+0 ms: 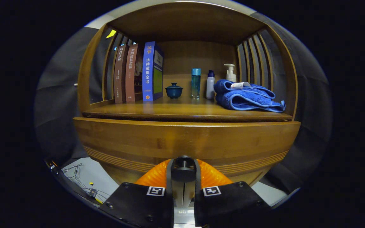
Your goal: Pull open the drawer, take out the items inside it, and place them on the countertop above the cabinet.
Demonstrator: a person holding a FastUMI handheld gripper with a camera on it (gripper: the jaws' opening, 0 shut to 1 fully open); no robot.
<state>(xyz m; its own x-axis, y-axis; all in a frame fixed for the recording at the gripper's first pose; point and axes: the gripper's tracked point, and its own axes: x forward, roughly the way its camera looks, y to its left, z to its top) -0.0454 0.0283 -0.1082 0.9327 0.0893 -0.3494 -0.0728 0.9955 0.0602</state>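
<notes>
The wooden drawer front (131,141) stretches wide just ahead of me, under the countertop (176,109) of the cabinet. A narrow dark gap shows between the drawer's top edge and the countertop. A dark round knob (184,162) sticks out of the drawer front's lower middle. My gripper (184,171) is shut on this knob, one finger pressed against each side. The inside of the drawer is hidden behind its front.
On the countertop stand three upright books (138,72), a small lidded blue cup (173,90), a tall blue bottle (196,82), a white bottle (210,85), a pump bottle (231,72) and a folded blue towel (247,98). Loose wires (81,180) lie on the floor at lower left.
</notes>
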